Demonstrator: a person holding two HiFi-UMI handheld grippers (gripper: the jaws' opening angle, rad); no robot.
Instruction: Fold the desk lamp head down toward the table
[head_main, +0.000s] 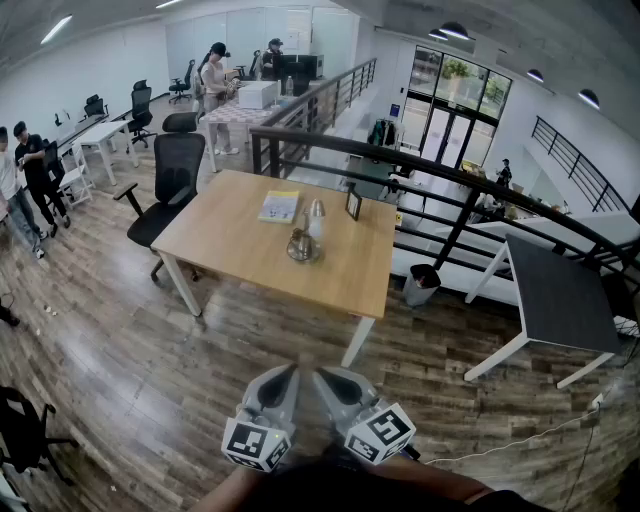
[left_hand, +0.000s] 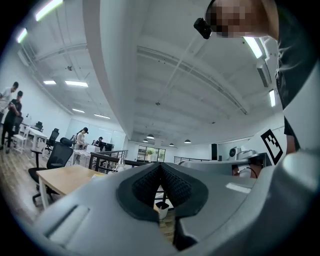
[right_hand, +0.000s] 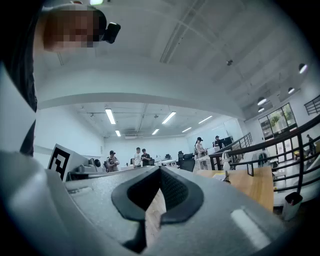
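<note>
The left tool (head_main: 290, 372) and right tool (head_main: 322, 376) are held clenched and empty, as the silver desk lamp (head_main: 305, 236) on the pale wooden tabletop (head_main: 230, 245) is judged beyond reach.

Approach: floor (head_main: 250, 350) open up to table (head_main: 230, 265) edge.
Tabletop: bare in front of desk lamp (head_main: 305, 238).
Behind lamp: booklet (head_main: 279, 206) left, picture frame (head_main: 353, 204) right, both near.
Left end: office chair (head_main: 170, 185) just beside table.
Far side: railing (head_main: 450, 180) close behind.

Bright, even light from ceiling strips (right_hand: 110, 116); fisheye bends edges, corners dark
</note>
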